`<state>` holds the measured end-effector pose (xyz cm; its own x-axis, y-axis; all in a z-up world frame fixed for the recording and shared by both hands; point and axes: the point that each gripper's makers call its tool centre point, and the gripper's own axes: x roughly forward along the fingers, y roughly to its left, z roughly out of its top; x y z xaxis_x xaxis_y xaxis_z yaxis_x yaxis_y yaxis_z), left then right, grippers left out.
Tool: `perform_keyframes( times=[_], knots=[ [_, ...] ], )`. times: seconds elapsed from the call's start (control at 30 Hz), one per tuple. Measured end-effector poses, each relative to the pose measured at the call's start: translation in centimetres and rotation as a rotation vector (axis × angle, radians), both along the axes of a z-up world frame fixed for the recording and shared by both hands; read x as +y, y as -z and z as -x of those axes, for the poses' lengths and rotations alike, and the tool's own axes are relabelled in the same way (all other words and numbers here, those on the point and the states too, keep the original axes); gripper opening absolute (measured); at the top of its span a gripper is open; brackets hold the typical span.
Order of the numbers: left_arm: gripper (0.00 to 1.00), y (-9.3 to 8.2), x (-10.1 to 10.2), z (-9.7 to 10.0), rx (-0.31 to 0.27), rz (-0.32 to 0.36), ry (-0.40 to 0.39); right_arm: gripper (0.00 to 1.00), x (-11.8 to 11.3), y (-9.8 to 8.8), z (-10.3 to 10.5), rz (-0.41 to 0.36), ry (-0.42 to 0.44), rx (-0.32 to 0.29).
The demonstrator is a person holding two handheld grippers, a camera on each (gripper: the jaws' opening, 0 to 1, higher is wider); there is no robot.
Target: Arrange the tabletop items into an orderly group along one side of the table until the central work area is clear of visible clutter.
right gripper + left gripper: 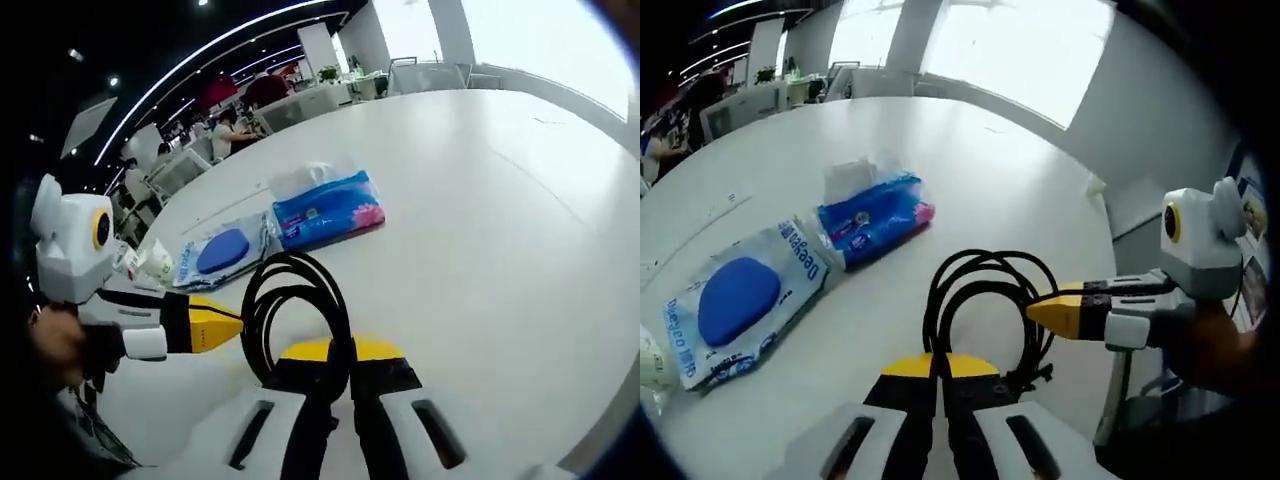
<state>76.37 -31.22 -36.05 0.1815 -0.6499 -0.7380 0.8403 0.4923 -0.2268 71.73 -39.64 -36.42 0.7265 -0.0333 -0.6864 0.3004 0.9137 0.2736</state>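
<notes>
Left gripper view showed our left gripper (pixel 937 368) at the bottom centre, its yellow-tipped jaws drawn together with nothing visibly between them; whether they pinched the near edge of the cable we could not tell. The right gripper (pixel 1052 312) entered from the right edge, its jaws closed on the far side of the coiled black cable (pixel 985 310), which lay in loose loops on the white table (pixel 970 150). We judged this hold served to drag or lift the coil toward the other items.

In the right gripper view, the cable (pixel 295 320) ran straight into the right gripper (pixel 338 352) at lower centre, confirming the grasp, while the left gripper (pixel 222 322) sat just beside the coil at the left.

The cable appeared thin, flexible and glossy, its loops uneven and liable to spring apart. The blue tissue pack (pixel 875 215) and the wipes packet (pixel 745 300) lay side by side at centre left, already forming a row.
</notes>
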Motion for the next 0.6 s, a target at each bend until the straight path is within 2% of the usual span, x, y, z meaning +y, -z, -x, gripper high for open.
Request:
perform_keyframes(
  times=[0.27,0.6],
  knots=[
    [0.00,-1.2,0.6,-1.0,-0.012,0.029,-0.045,0.00,0.4,-1.5,-1.6,0.006,-0.026,-0.027],
    [0.00,-1.3,1.4,-2.5,-0.006,0.035,-0.094,0.00,1.2,-1.4,-3.2,-0.014,-0.063,-0.026]
  ],
)
